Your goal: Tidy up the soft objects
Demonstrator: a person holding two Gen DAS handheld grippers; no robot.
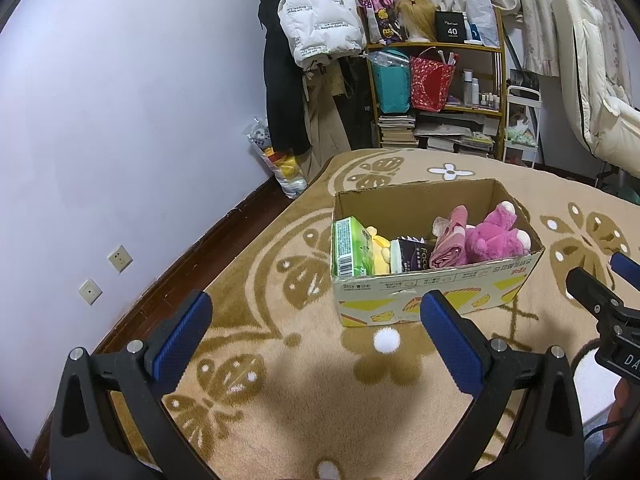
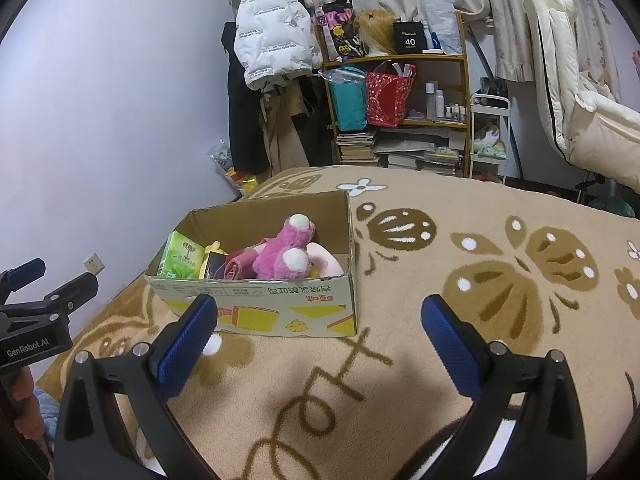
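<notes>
A cardboard box [image 1: 434,286] stands on the beige carpet; it also shows in the right wrist view [image 2: 256,304]. Inside lie a pink plush toy [image 1: 498,234] [image 2: 286,254], a folded pink cloth [image 1: 450,244] [image 2: 236,266], a green tissue pack [image 1: 352,250] [image 2: 182,258], a yellow soft item [image 1: 380,248] and a dark tissue pack [image 1: 412,256]. My left gripper [image 1: 316,312] is open and empty, just in front of the box. My right gripper [image 2: 320,318] is open and empty, in front of the box's right end. The right gripper also shows in the left wrist view [image 1: 600,284], and the left gripper in the right wrist view [image 2: 40,280].
Patterned carpet [image 2: 480,280] spreads to the right of the box. A wall [image 1: 120,120] with sockets runs on the left. A shelf [image 1: 436,92] with bags and books, hanging coats [image 1: 316,20] and a white chair [image 1: 592,80] stand at the back.
</notes>
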